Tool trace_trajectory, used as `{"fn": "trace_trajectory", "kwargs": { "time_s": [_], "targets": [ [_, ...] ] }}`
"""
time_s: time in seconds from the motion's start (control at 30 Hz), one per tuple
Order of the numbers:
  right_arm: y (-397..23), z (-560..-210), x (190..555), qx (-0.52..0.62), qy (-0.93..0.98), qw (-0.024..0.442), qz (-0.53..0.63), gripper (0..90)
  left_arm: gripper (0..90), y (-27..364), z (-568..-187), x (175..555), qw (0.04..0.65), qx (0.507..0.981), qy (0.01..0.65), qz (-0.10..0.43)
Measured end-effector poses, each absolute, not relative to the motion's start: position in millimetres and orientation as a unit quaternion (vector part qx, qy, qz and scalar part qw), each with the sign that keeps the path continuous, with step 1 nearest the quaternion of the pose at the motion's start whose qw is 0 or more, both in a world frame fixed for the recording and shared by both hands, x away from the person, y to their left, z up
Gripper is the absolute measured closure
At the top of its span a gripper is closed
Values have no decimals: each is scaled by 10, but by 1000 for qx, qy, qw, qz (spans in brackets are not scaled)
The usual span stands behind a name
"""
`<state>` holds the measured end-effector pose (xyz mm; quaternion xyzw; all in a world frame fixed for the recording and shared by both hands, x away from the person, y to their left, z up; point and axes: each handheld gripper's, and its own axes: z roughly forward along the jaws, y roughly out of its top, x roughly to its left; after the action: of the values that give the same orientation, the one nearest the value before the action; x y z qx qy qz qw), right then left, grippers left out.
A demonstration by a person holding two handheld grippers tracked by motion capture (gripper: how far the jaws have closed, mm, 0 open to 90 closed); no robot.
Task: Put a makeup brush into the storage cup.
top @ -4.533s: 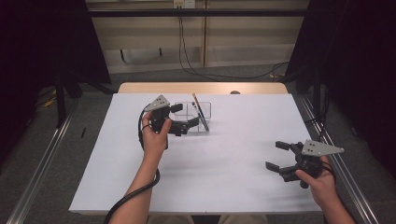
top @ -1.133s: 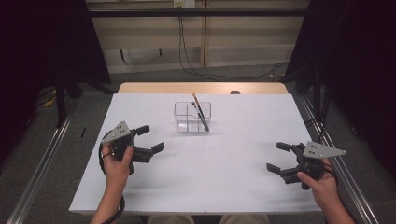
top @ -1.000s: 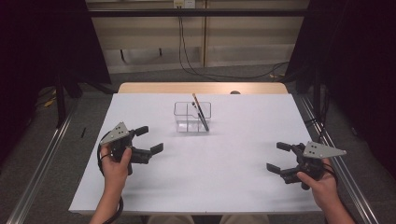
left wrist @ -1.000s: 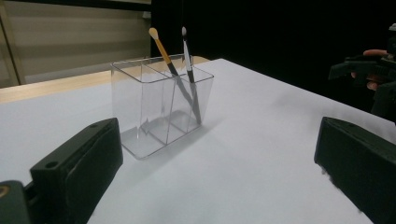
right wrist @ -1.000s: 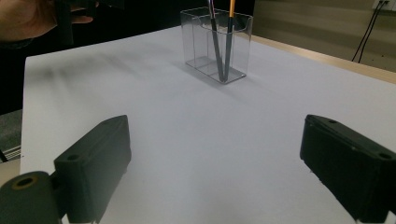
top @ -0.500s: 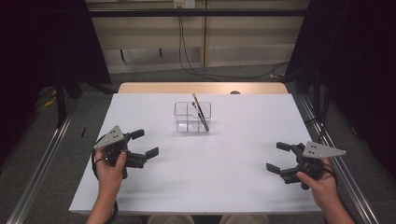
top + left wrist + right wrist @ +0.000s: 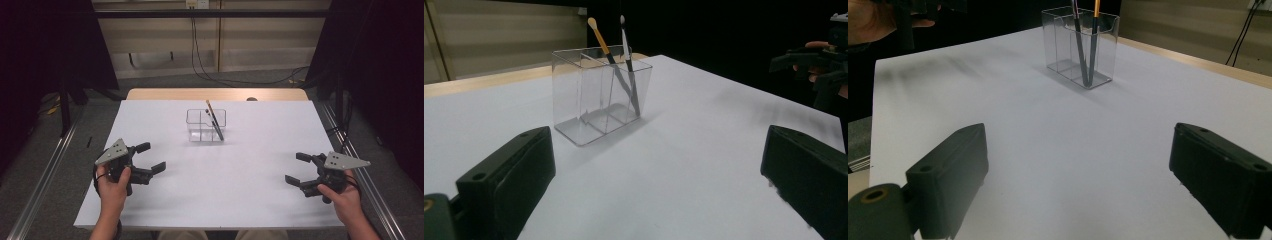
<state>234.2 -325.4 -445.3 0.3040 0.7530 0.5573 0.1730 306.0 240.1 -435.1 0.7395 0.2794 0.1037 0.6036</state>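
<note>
A clear plastic organiser box with compartments stands on the white table, near its far middle. Two thin brushes lean in its right compartment: an orange-handled one and a dark one. My left gripper is open near the table's front left, empty, jaws pointing toward the middle. My right gripper is open at the front right, also empty. The box stands well ahead of the left jaws, and the same box lies far ahead of the right jaws.
The white sheet covers a wooden tabletop whose bare strip shows at the far edge. Metal rails run along both sides on the floor. Cables hang at the back wall. Dark curtains flank the table.
The left gripper has pulled back from the box to the table's front left, still open. The brushes stay in the box. The right gripper has not moved.
</note>
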Motion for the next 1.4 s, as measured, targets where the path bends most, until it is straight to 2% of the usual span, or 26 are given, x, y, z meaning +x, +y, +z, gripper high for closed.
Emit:
{"fn": "trace_trajectory", "kwargs": {
  "time_s": [1.4],
  "targets": [
    [-3275, -4471, 2329, 305, 753, 175, 556, 86, 11, 2654, -4419, 2818, 603, 736, 286, 113]
  ]
}}
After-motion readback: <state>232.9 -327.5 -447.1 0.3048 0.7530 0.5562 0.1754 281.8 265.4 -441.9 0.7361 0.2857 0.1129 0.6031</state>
